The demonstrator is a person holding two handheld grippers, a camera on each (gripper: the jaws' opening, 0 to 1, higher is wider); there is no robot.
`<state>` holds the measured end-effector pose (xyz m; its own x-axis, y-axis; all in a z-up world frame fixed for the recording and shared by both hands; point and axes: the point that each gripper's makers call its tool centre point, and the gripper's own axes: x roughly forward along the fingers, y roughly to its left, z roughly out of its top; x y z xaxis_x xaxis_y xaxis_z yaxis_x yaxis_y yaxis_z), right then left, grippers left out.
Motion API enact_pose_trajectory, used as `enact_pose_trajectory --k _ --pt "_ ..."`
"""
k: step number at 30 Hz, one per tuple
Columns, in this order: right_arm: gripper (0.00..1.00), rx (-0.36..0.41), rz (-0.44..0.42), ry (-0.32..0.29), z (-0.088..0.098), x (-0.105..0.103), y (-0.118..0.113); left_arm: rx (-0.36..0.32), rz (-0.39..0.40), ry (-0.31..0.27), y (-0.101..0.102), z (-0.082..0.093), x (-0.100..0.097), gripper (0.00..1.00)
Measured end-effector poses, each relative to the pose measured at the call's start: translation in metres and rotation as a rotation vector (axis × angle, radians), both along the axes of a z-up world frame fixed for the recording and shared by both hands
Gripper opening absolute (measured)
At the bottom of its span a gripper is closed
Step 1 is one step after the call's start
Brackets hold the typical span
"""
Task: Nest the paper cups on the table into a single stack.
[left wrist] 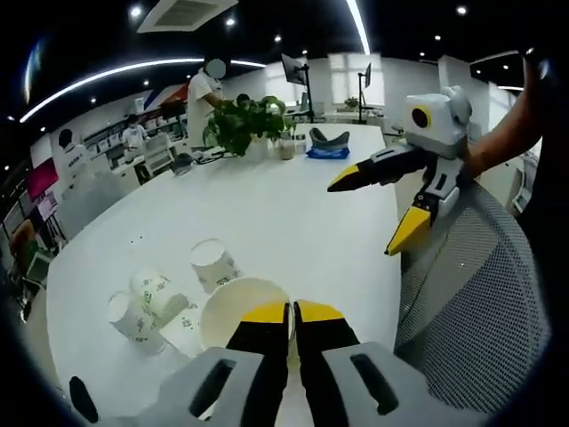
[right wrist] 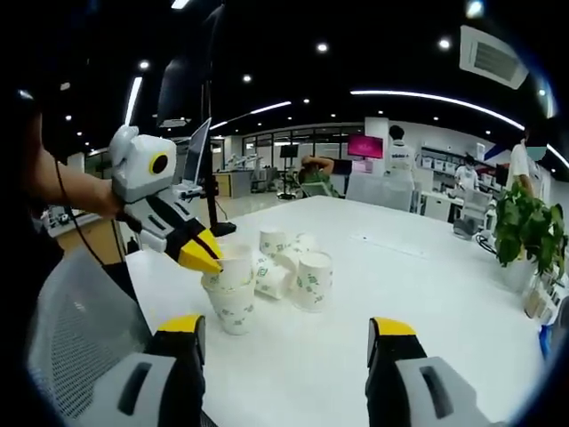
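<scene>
A: Clamping: the left gripper is pinching its yellow tips together on the rim of the held cup, as the right gripper view is confirming with the left gripper biting a cup that looks raised off the white table.

B: Entry for the right gripper?

A: Jaws standing wide apart, carrying nothing; in the left gripper view it is hanging at 2 o'clock above the table.

B: Loose stock?

A: Paper cups lying at 9 o'clock of the held one, some tipped on their sides; in the right gripper view the cluster is sitting just past the held cup, at 12 o'clock of the jaws.

B: Step in hand?

A: Judged: carrying a gripped cup, or a short stack, toward nesting. The next move is probably calling for the free gripper to take a loose cup by its rim and line the mouths up straight.

B: Unclear items?

A: Whether the held piece is one cup or several is hard to tell; the exact count of loose cups is overlapping and uncertain. A plant and people beyond are blurring.
</scene>
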<state>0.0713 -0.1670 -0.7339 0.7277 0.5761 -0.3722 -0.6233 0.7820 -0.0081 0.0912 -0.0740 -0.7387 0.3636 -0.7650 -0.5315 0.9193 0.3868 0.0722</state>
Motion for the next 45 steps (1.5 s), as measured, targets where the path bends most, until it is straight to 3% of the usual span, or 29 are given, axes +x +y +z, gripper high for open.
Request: enact_pose_trajectory --k 9,18,23,28,37,41,45 --pt "0.75 0.002 0.013 0.002 0.000 -0.002 0.002 0.002 -0.042 0.069 -0.004 -0.020 -0.010 0.01" --pt "0.75 -0.002 0.021 0.007 -0.002 -0.003 0.004 -0.003 -0.049 0.086 -0.006 -0.029 -0.011 0.03" --pt "0.75 -0.007 0.015 0.003 -0.001 -0.002 0.003 0.002 -0.060 0.057 -0.006 -0.028 -0.014 0.03" --pt "0.75 -0.007 0.014 0.003 -0.001 -0.002 0.003 -0.025 -0.045 0.032 -0.007 -0.021 -0.011 0.12" --pt "0.75 -0.010 0.017 0.005 -0.001 -0.003 0.004 -0.104 0.039 -0.021 0.005 0.009 0.008 0.19" --pt "0.75 -0.008 0.015 0.006 -0.001 -0.003 0.003 -0.154 0.111 -0.054 0.019 0.025 0.028 0.20" --pt "0.75 -0.009 0.014 0.006 -0.002 -0.002 0.002 -0.160 0.169 -0.058 0.033 0.028 0.047 0.21"
